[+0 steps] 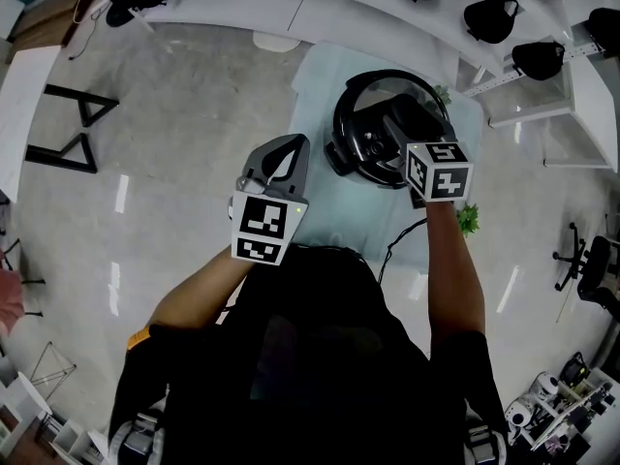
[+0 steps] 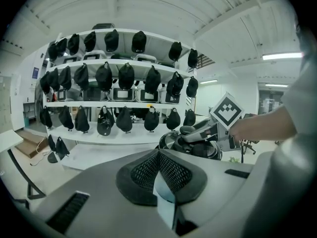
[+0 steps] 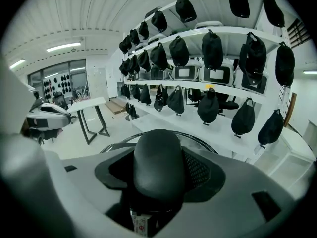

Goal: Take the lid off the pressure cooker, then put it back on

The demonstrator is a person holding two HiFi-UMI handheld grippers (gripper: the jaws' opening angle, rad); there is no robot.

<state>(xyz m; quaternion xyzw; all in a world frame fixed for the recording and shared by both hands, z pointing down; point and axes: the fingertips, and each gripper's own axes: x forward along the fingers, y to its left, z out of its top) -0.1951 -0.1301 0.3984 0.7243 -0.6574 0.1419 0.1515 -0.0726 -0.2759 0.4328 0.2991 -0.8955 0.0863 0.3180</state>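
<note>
The black pressure cooker (image 1: 341,153) stands on a small pale table (image 1: 315,76). Its glass lid (image 1: 373,93) has a black rim and a long black handle (image 3: 158,165). My right gripper (image 1: 395,132) reaches over the lid and is shut on that handle, which fills the space between the jaws in the right gripper view. Whether the lid rests on the pot or is lifted I cannot tell. My left gripper (image 1: 288,148) hovers to the left of the cooker, apart from it, shut with nothing between its pads. In the left gripper view, the cooker (image 2: 171,142) and the right gripper (image 2: 200,133) show ahead.
A curved white counter (image 1: 242,3) with black bags runs behind the table. Shelves of black bags (image 2: 124,78) fill the background. A white table with black legs (image 1: 68,124) stands at the left. A small green plant (image 1: 469,217) and a cable lie at the table's near right.
</note>
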